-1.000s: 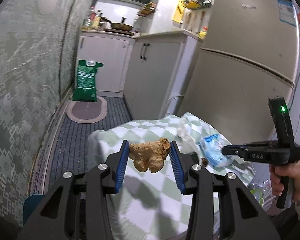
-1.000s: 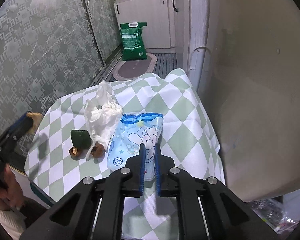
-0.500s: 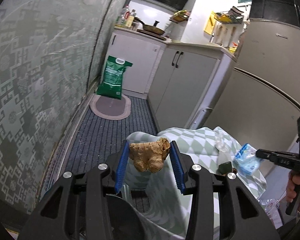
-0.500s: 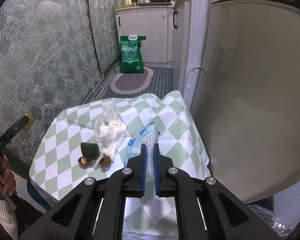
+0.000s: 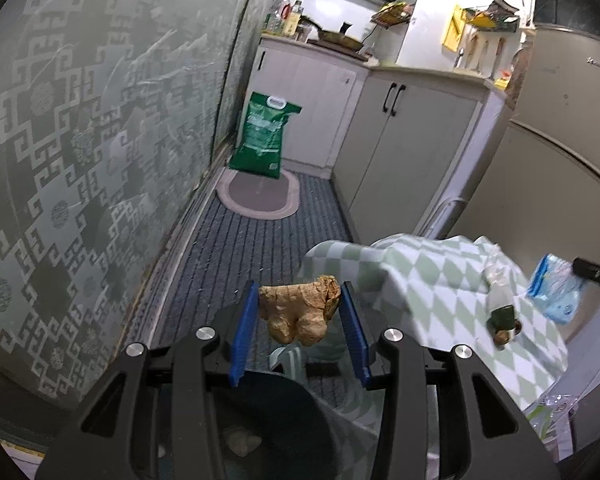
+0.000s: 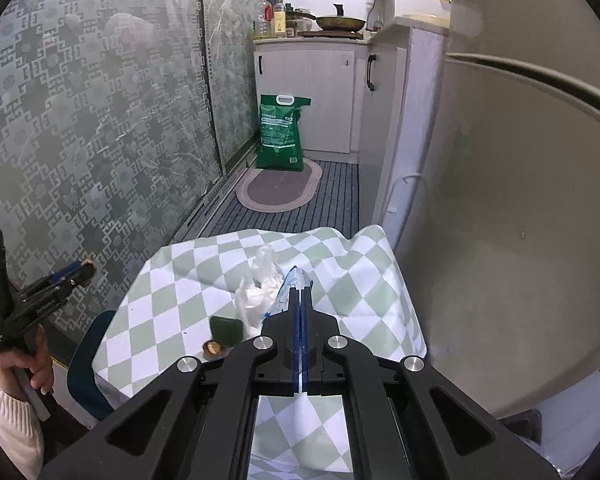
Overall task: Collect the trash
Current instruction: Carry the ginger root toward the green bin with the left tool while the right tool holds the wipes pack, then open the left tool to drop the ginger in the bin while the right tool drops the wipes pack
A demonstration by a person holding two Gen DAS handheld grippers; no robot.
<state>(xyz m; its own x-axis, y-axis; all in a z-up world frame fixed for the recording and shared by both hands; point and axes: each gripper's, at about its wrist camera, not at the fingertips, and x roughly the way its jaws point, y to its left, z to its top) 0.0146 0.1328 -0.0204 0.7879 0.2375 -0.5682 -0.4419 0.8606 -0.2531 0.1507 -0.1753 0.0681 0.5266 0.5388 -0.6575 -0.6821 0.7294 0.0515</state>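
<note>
A narrow kitchen, patterned glass wall on one side, fridge on the other. Through the left camera we see our left tool [image 5: 299, 322] closed on a ginger root [image 5: 300, 311], held off the desk's [image 5: 432, 276] edge above a dark bin [image 5: 276, 408] — we should centre it over the opening before letting go. Through the right camera our right tool [image 6: 299, 322] is pinched tight on a blue wrapper [image 6: 290, 288], raised above the checked cloth; a tissue [image 6: 256, 298] and green scrap [image 6: 225, 330] remain — carry the wrapper across without brushing them.
</note>
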